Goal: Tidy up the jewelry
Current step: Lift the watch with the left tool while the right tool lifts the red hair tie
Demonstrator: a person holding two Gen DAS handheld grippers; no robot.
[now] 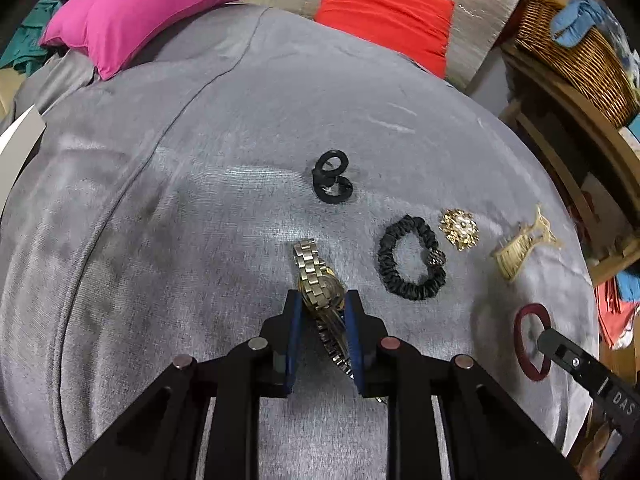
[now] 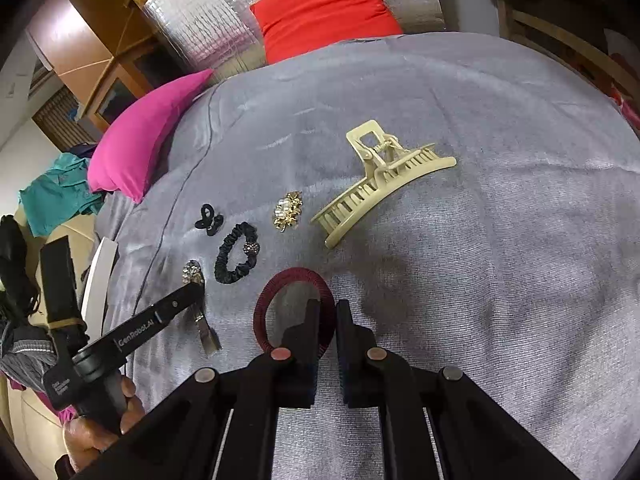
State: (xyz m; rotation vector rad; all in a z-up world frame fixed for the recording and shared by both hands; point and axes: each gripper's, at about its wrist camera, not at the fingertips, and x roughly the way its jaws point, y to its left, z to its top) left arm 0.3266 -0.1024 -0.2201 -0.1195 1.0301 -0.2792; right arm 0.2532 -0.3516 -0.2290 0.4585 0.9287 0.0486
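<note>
On a grey velvet sofa cushion lie several pieces. My left gripper is shut on a silver-gold metal watch, its band trailing between the fingers; the watch also shows in the right wrist view. My right gripper is shut on the rim of a maroon hair tie, which also shows in the left wrist view. A black scrunchie, a gold pearl brooch, a twisted black hair tie and a beige claw clip lie apart.
A pink pillow and a red pillow rest at the back of the cushion. A wicker basket sits on a wooden shelf at right. A white board leans by the cushion's left edge.
</note>
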